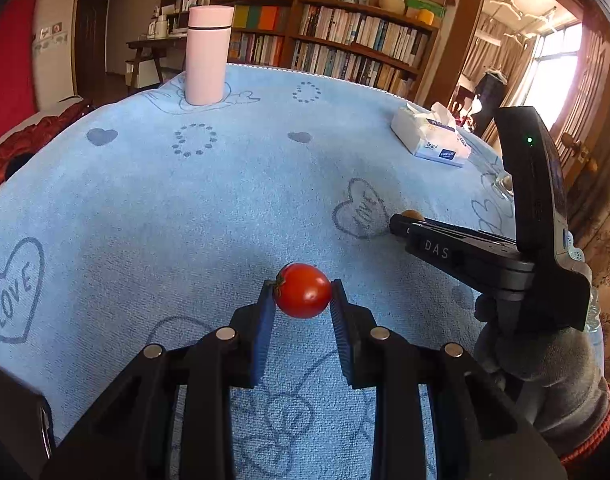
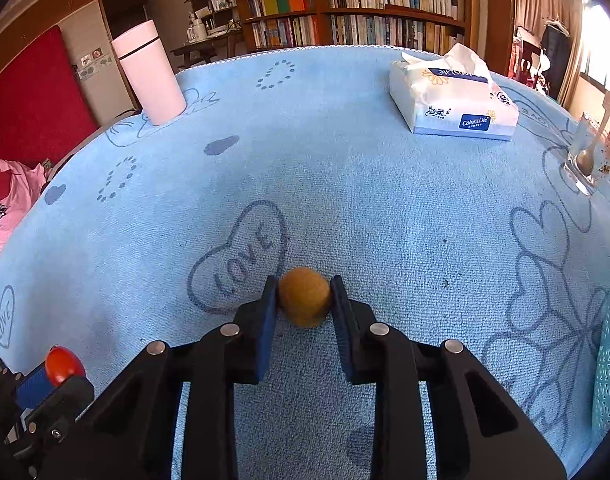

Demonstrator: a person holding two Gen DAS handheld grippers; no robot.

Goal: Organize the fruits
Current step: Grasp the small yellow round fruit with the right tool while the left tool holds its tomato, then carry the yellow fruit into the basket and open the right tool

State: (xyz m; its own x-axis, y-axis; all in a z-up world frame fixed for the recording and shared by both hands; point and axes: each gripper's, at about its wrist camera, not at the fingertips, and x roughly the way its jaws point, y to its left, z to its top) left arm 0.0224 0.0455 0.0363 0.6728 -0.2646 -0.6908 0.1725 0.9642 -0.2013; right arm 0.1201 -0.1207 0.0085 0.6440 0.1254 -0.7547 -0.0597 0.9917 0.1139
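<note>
left gripper (image 1: 302, 294) is clamping cherry tomato (image 1: 303, 290) at its middle, above cloth centre | right gripper (image 2: 304, 298) is pinching brown fruit (image 2: 305, 296), 3 o'clock of it | both likely light; tomato thin-skinned, slippery, bruising easily; squeezing gently

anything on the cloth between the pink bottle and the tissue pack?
No, bare blue cloth with printed hearts and dot rings between the pink bottle and the tissue pack. Clearest in the right wrist view.

"LOVE" on the tablecloth (image 2: 241, 256); "Colors Life", seemingly, on the tissue pack (image 2: 453, 96).
</note>
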